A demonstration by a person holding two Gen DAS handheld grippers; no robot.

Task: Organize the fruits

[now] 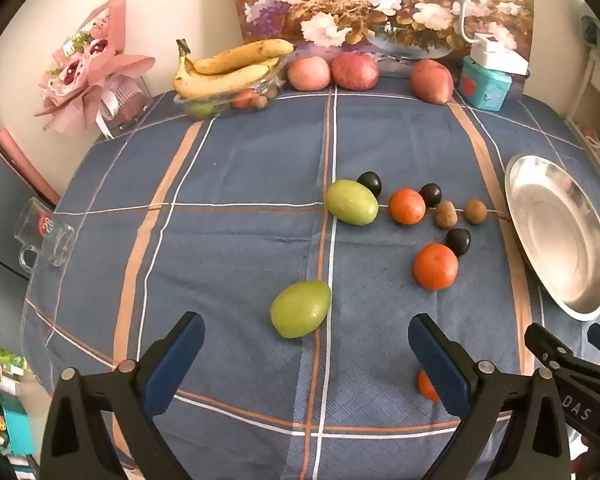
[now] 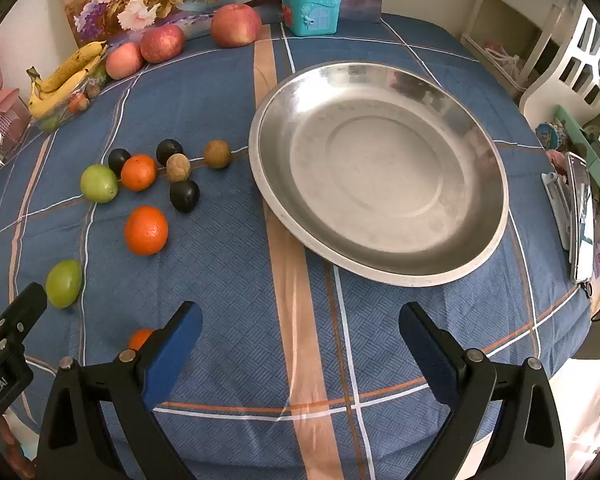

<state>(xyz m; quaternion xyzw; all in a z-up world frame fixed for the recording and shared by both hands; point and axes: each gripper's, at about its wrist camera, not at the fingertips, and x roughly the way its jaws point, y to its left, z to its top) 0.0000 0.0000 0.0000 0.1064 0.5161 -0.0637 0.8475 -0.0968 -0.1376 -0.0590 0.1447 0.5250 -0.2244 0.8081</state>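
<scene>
While unheld: fruits point(image 1: 436, 266), both grippers wide.

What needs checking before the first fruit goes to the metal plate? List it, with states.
1. Left tongs open, nothing between them: ok.
2. Right tongs open, nothing between them: ok.
3. Metal plate holds no fruit, room to place: ok.
4. Nearest green fruit lies free, just ahead of the left tongs: ok.
5. Small orange is partly hidden behind a left finger: cannot tell if reachable.
6. Dark fruit touches the large orange, crowding a grasp: not ok.
</scene>
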